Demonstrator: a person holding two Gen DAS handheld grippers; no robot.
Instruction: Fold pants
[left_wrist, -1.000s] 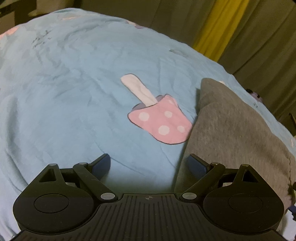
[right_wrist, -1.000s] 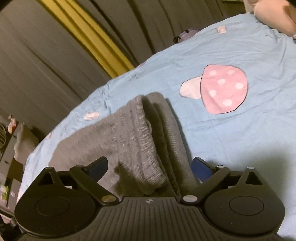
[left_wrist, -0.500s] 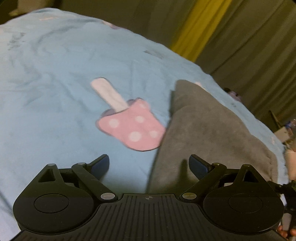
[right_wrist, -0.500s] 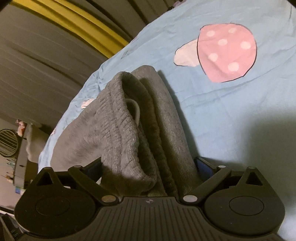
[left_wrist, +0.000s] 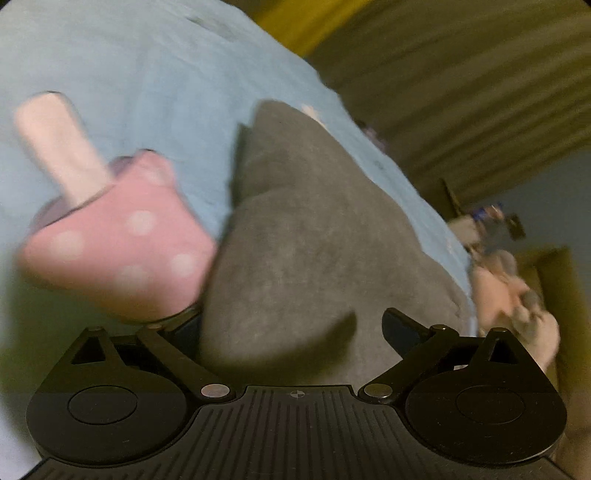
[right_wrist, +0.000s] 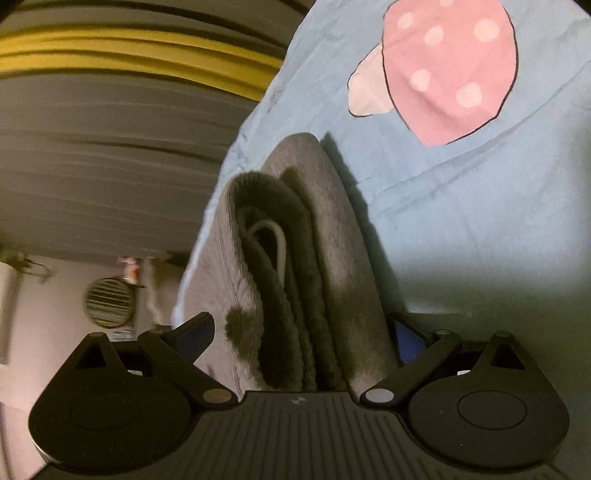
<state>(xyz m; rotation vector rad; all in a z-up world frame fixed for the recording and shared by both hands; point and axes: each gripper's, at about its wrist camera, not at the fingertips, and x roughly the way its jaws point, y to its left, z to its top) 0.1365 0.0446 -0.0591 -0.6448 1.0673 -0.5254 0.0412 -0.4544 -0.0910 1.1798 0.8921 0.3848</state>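
The grey pants (left_wrist: 306, 243) lie folded on a light blue bedsheet (left_wrist: 155, 74). In the left wrist view the smooth folded edge fills the space between my left gripper's (left_wrist: 291, 328) open jaws; the left fingertip is hidden behind the cloth. In the right wrist view the ribbed waistband end (right_wrist: 295, 295) with a white drawstring (right_wrist: 273, 240) sits between my right gripper's (right_wrist: 303, 328) open jaws. Both grippers straddle the pants without pinching them.
A pink spotted mushroom print (left_wrist: 118, 251) lies on the sheet beside the pants; it also shows in the right wrist view (right_wrist: 447, 70). Grey and yellow curtains (right_wrist: 110, 110) hang beyond the bed edge. A hand (left_wrist: 517, 306) is at the right in the left wrist view.
Both grippers have pushed forward onto the pants: the left slid right until the cloth sits between its jaws, the right moved deeper over the waistband end. Both stayed open.
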